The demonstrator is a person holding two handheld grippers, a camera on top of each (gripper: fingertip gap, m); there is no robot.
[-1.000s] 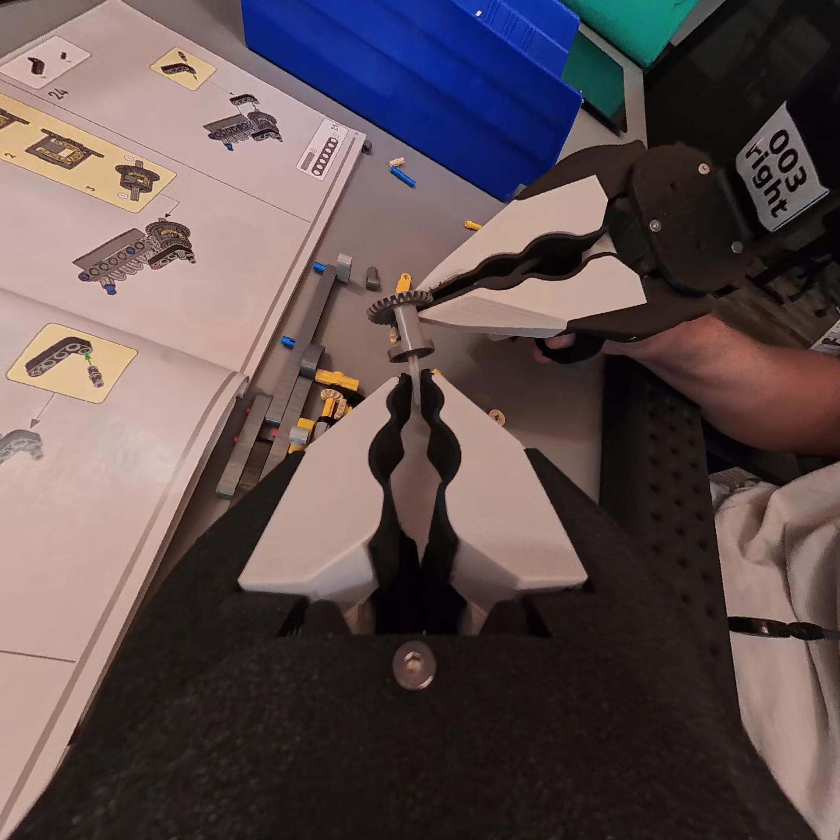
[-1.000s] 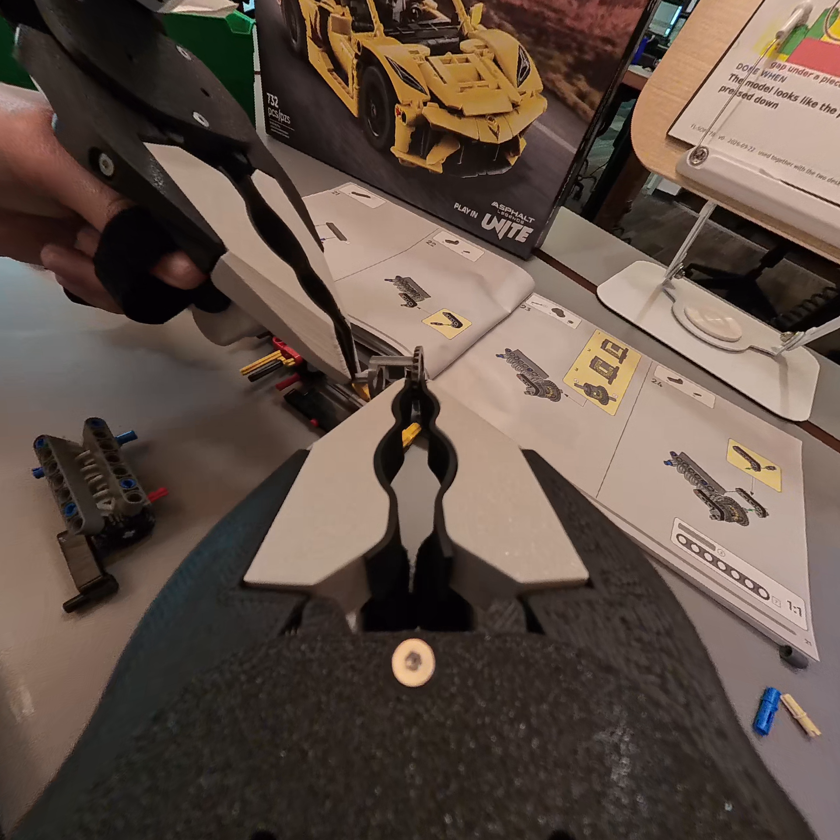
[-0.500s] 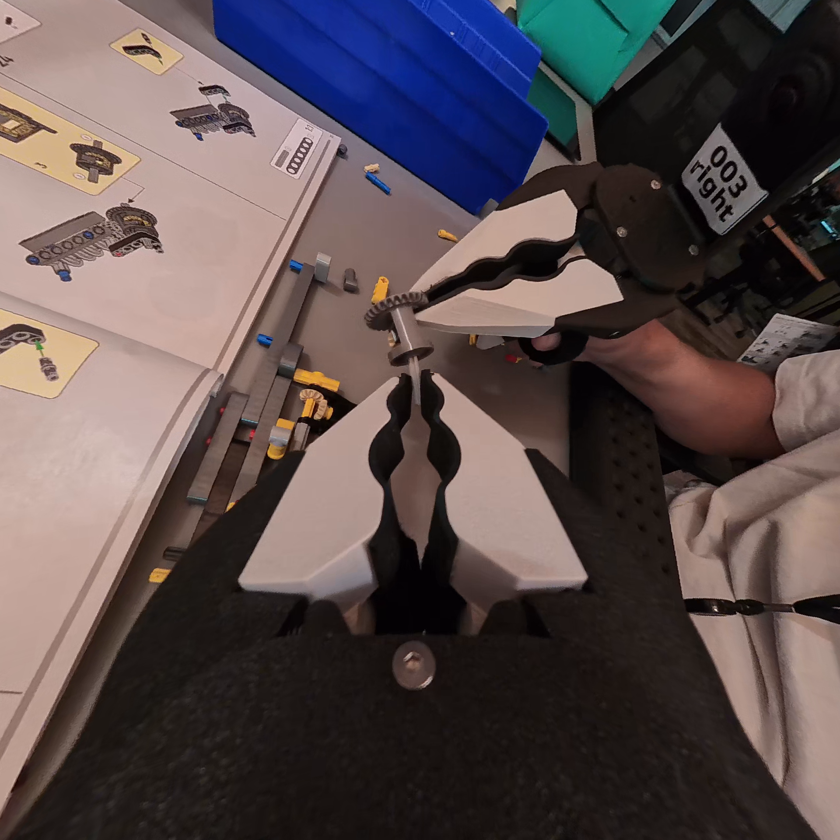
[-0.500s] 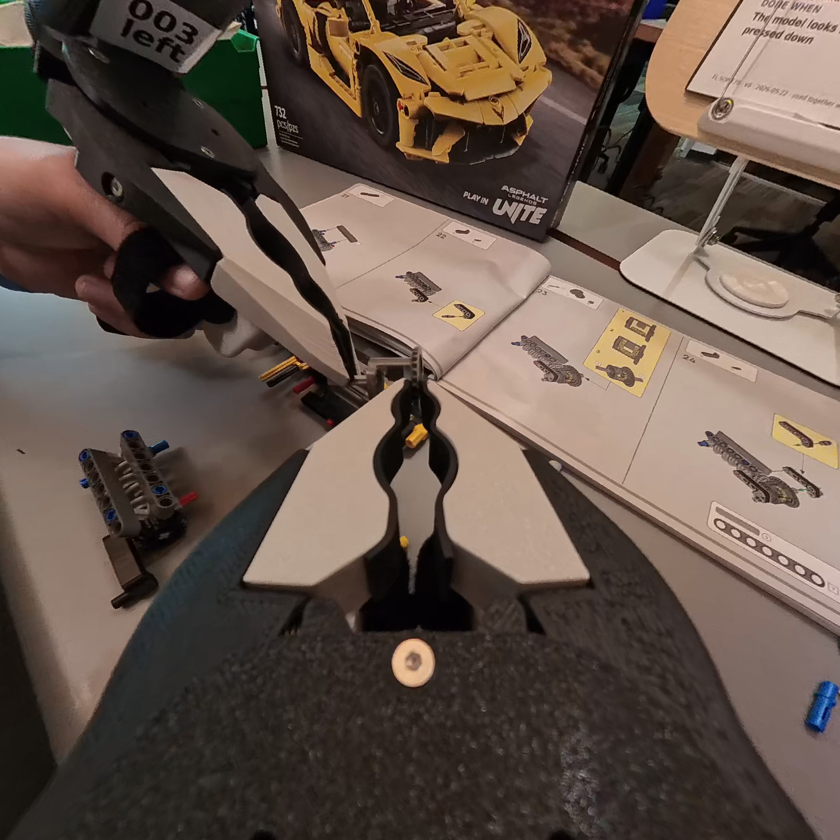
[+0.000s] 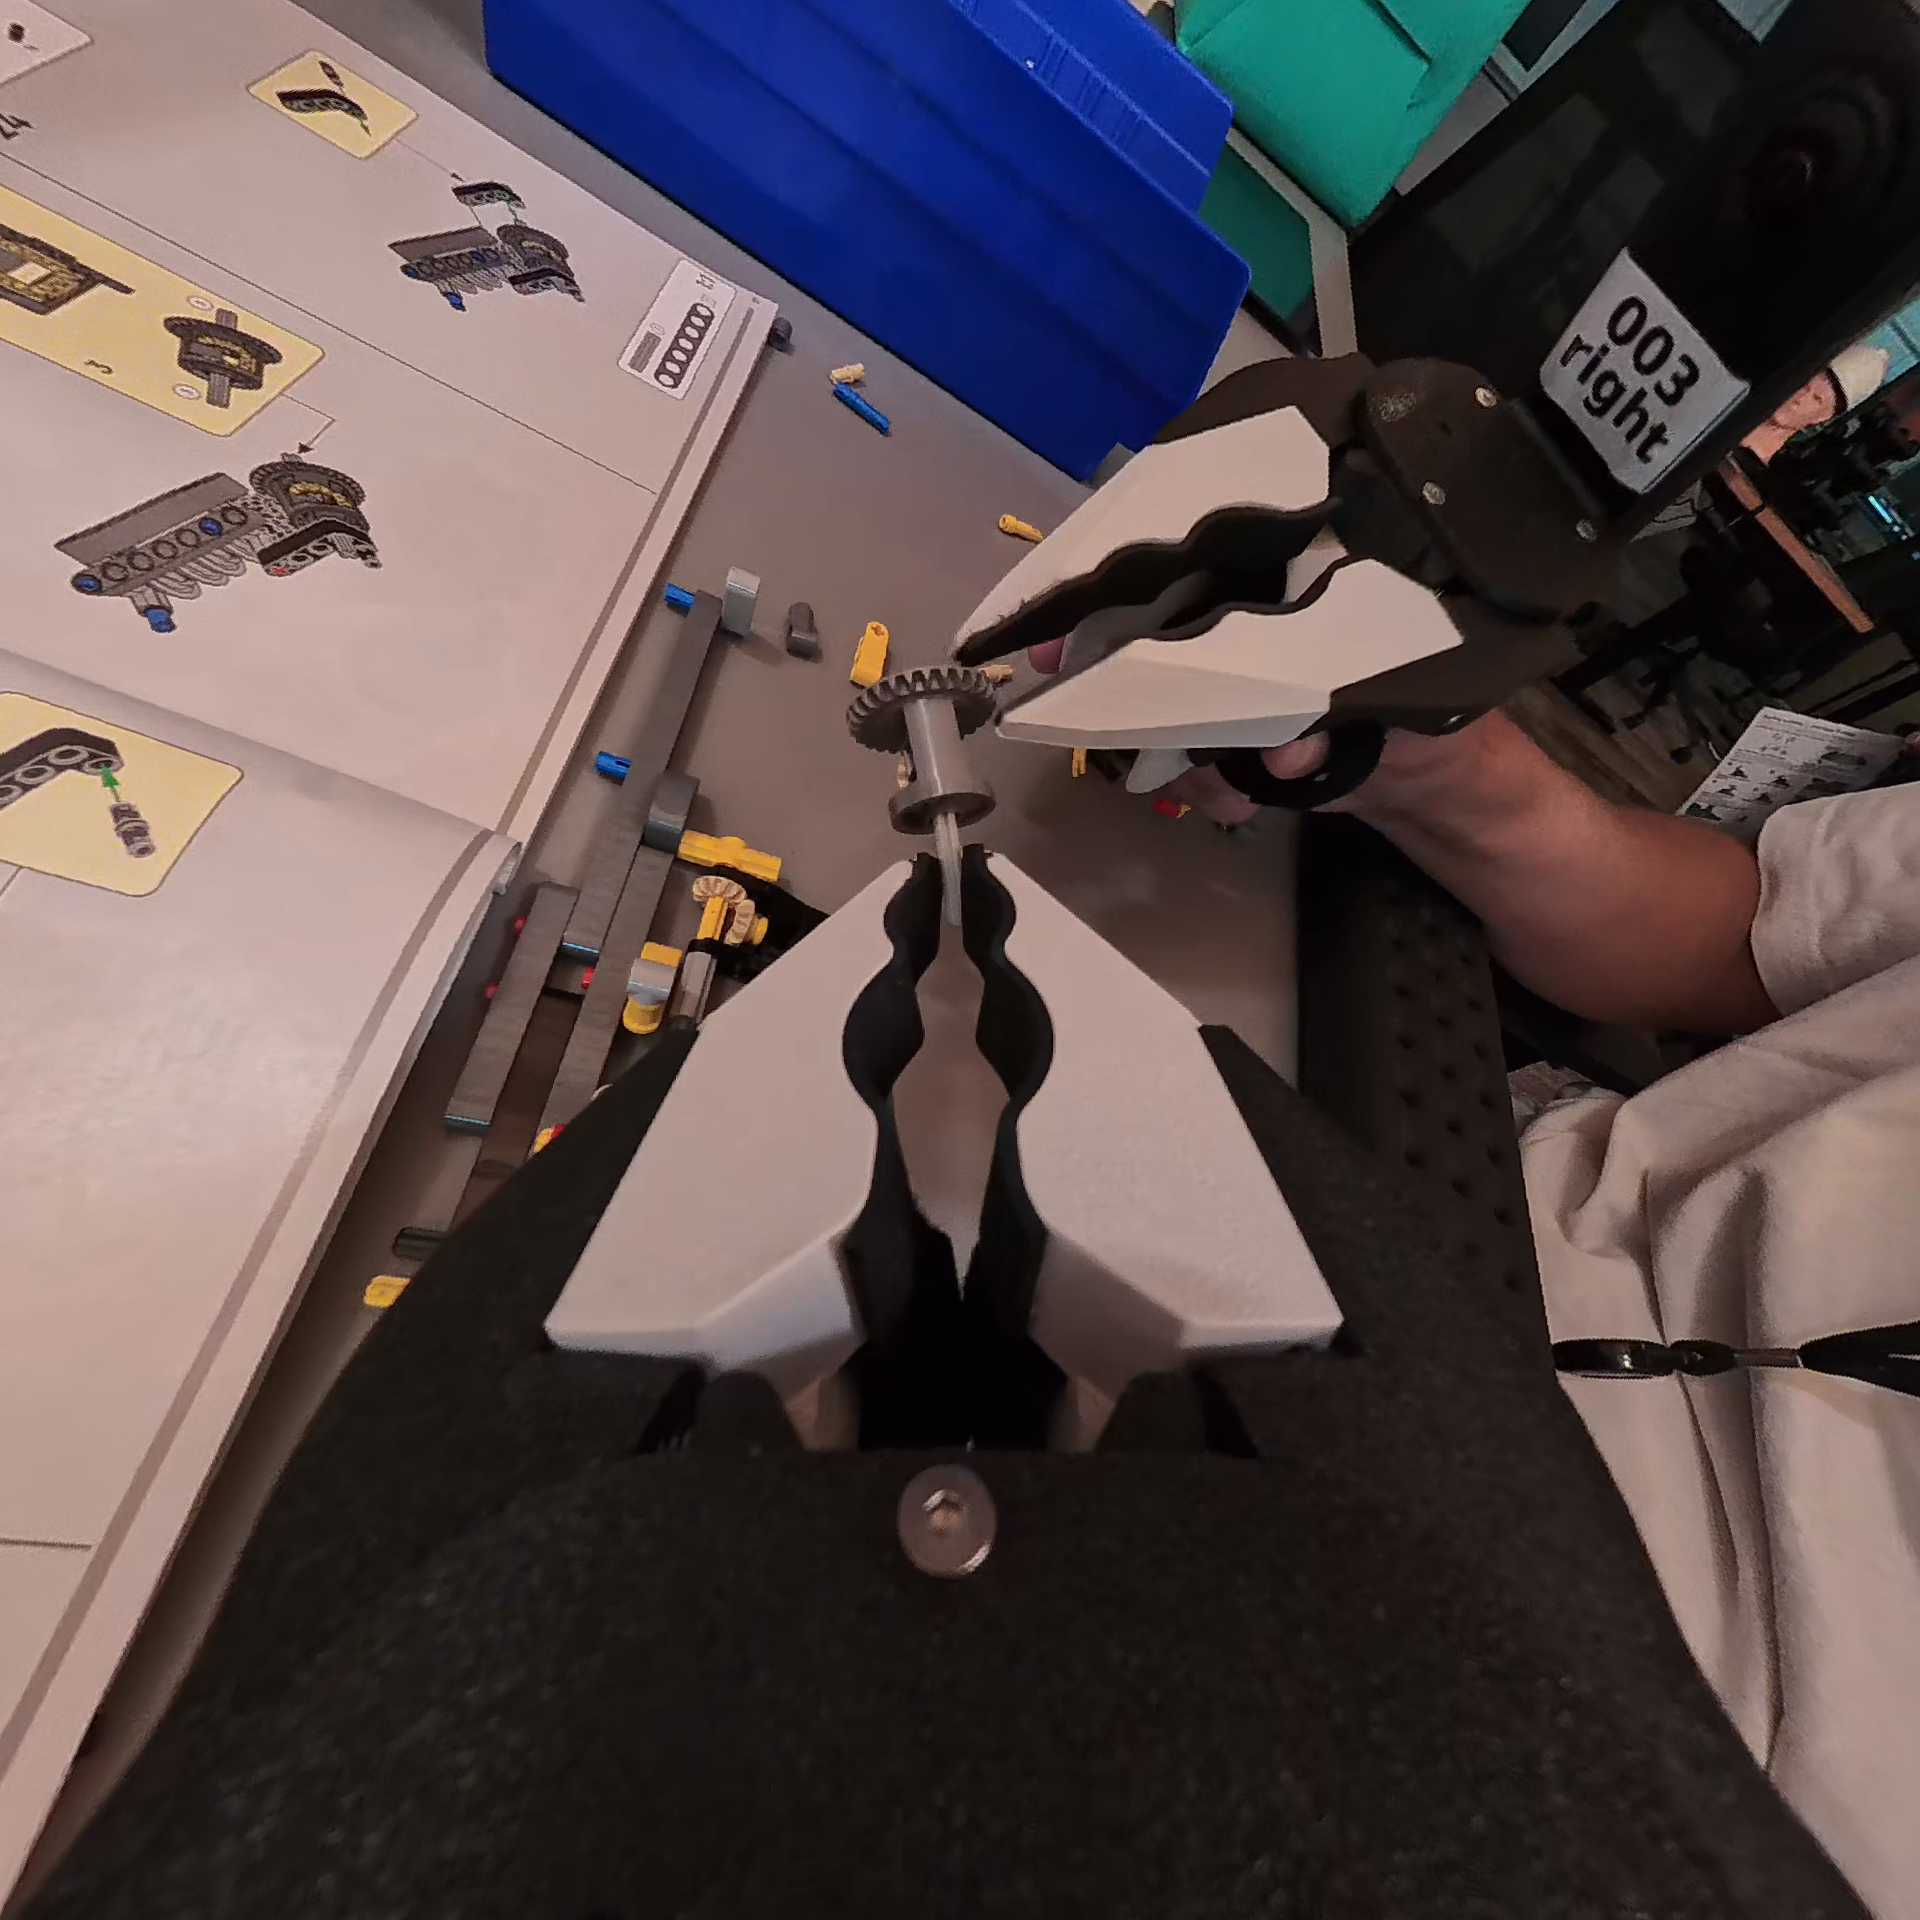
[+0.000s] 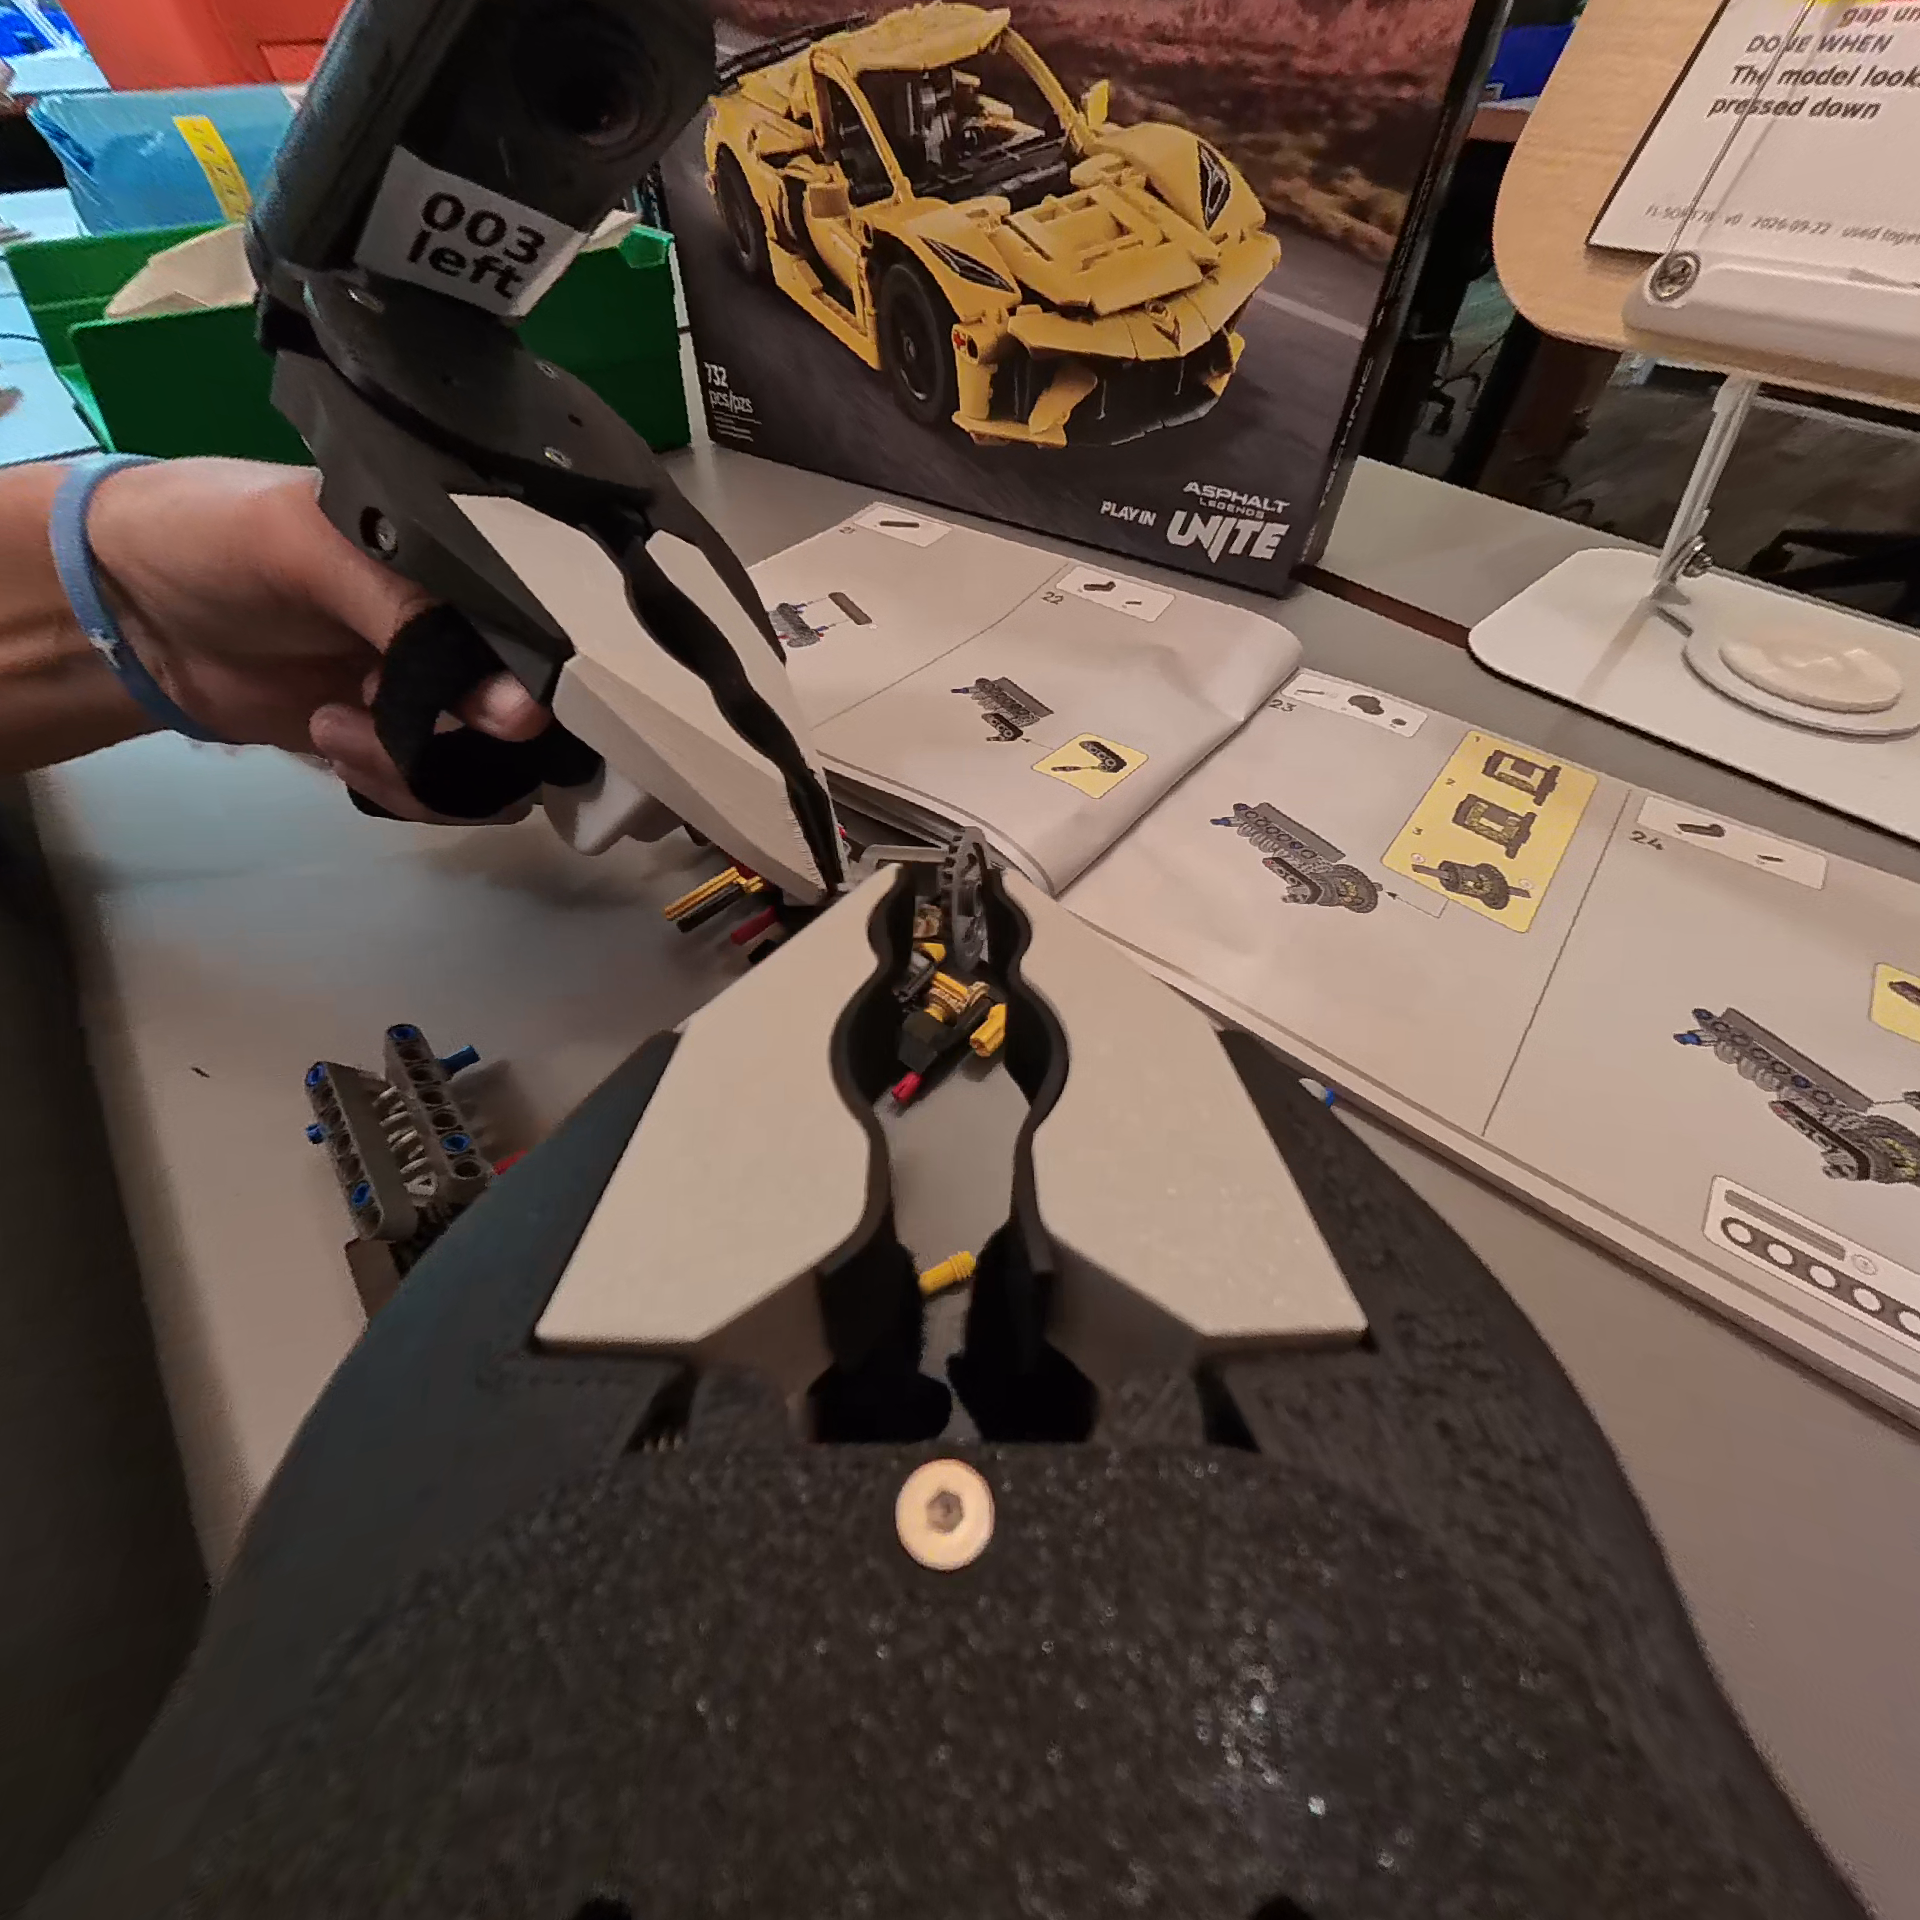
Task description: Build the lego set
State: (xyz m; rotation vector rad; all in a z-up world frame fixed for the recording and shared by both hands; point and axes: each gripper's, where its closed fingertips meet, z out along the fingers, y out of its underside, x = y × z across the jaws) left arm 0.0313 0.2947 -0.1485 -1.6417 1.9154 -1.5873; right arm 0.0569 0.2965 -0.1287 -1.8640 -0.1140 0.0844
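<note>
A small grey assembly, a dark toothed gear point(image 5: 918, 690) on a grey cylinder point(image 5: 938, 767) with a pale axle point(image 5: 950, 852), is held above the table. My left gripper point(image 5: 948, 864) is shut on the axle's near end. My right gripper point(image 5: 982, 686) comes in from the right, its tips on either side of the gear's rim with a visible gap. In the right wrist view the gear point(image 6: 966, 883) stands edge-on between my right gripper's point(image 6: 948, 885) parted tips, and my left gripper point(image 6: 826, 883) reaches down from the left.
An open instruction booklet point(image 5: 312, 540) lies left, with grey beams point(image 5: 623, 883) and loose yellow and blue parts point(image 5: 717, 914) beside it. A built grey engine block point(image 6: 410, 1132) lies on the table. A blue bin point(image 5: 883, 156), the set's box point(image 6: 1039, 260) and a white stand point(image 6: 1714, 644) stand behind. Left and right tips are no more than a few centimetres apart.
My right gripper's fingers have parted from the gear they pinched. My left gripper keeps its hold on the axle. Both have lifted slightly.
</note>
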